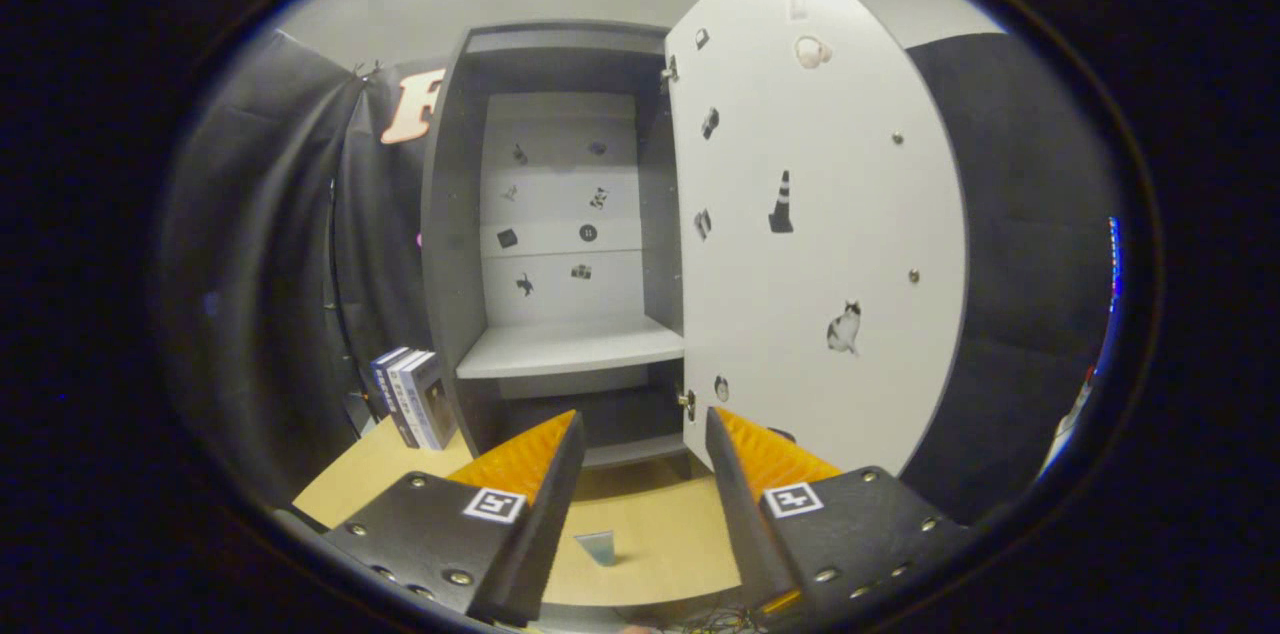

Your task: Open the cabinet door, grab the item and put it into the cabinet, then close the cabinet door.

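At the centre of the frame stands a tall grey cabinet (pixel 560 244) on a light wooden tabletop (pixel 660 534). Its white door (pixel 820 234) is swung fully open toward the right of the frame, dotted with small stickers, among them a traffic cone and a cat. Inside, a pale shelf (pixel 570 349) sits bare at mid height, with a darker lower compartment beneath it. The back panel carries more small stickers.

At the bottom of the frame the tool (pixel 642 444) reaches forward, its two fingers spread apart and holding nothing. Between and below the fingers, on the tabletop, lies a small pale blue item (pixel 598 546), apparently the thing to be stored; its exact shape is too small to tell. At the lower left, a few books (pixel 412 396) stand upright just beside the cabinet's left wall.

The door-opening step looks done, so the step in hand is probably the pickup. To do it well, the tool would likely need to tilt downward and draw back toward the item, keeping the fingers wide until they straddle it, then close squarely on both sides. The item sits low and looks slight, so a shallow, centred grip seems wise. The open door's lower corner is near the right finger and is worth avoiding.
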Motion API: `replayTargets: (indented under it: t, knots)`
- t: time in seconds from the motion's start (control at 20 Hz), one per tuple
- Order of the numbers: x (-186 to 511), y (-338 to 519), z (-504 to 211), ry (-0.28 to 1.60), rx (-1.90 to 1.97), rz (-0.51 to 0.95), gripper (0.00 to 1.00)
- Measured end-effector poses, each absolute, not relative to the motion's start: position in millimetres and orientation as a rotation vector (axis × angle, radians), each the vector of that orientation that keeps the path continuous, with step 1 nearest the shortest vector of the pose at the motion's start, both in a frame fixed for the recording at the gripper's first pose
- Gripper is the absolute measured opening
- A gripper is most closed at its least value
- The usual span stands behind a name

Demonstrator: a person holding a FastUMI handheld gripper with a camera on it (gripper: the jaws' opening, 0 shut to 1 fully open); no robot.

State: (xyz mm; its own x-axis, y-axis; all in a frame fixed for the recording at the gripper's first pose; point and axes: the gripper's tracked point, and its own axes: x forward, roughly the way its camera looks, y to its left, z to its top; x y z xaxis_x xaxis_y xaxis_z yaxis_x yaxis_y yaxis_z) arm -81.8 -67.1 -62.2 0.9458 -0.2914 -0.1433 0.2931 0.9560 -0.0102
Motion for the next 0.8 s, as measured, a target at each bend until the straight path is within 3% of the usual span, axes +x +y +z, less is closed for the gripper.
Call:
replayTargets:
  t: [0.1, 0.25, 0.5, 0.8]
  knots:
    - [-85, -69, -73, 0.192, 0.002, -0.308, 0.89]
    - [-93, -65, -89, 0.260, 0.022, -0.297, 0.99]
    - [-100, -56, -118, 0.368, 0.052, -0.270, 0.99]
    - [-111, -34, -162, 0.557, 0.039, -0.132, 0.99]
